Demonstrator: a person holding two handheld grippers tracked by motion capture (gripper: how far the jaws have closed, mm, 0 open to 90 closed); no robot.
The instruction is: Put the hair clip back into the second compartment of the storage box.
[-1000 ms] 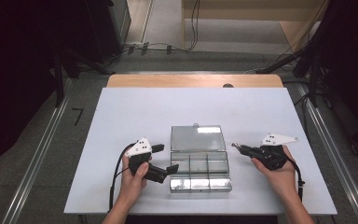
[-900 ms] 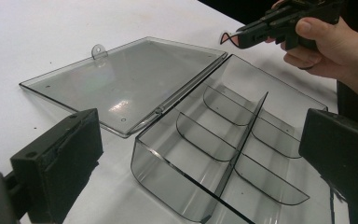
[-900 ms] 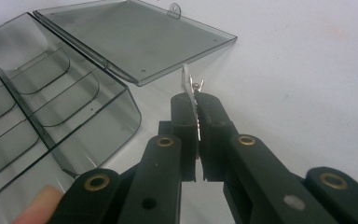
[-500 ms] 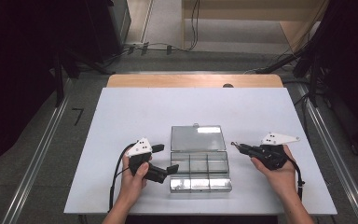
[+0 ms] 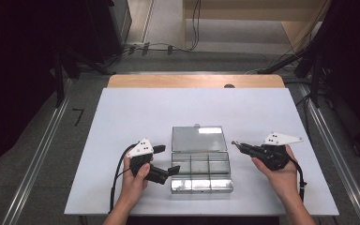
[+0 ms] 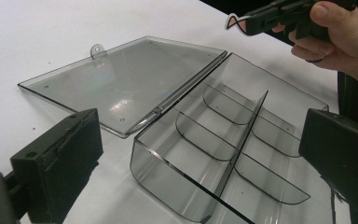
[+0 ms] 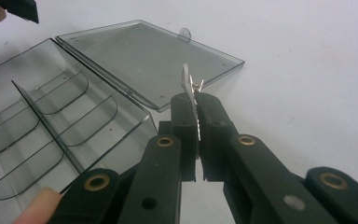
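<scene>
Two grippers flank an open clear smoky plastic compartment box (image 5: 199, 164) on the white desk (image 5: 131, 117).

Box sits at desk's near-centre, lid (image 6: 130, 79) flat open on the far side, dividers bare. Left gripper (image 5: 161, 161) – jaws spread wide, w/ the box's left end between them in the left gripper view, not touching. Right gripper (image 5: 240, 147) just right of the box, apart from it – jaws pressed together, pinching a small thin silvery metal piece (image 7: 189, 86) that sticks out past the tips; can't tell exactly what it is.
</scene>
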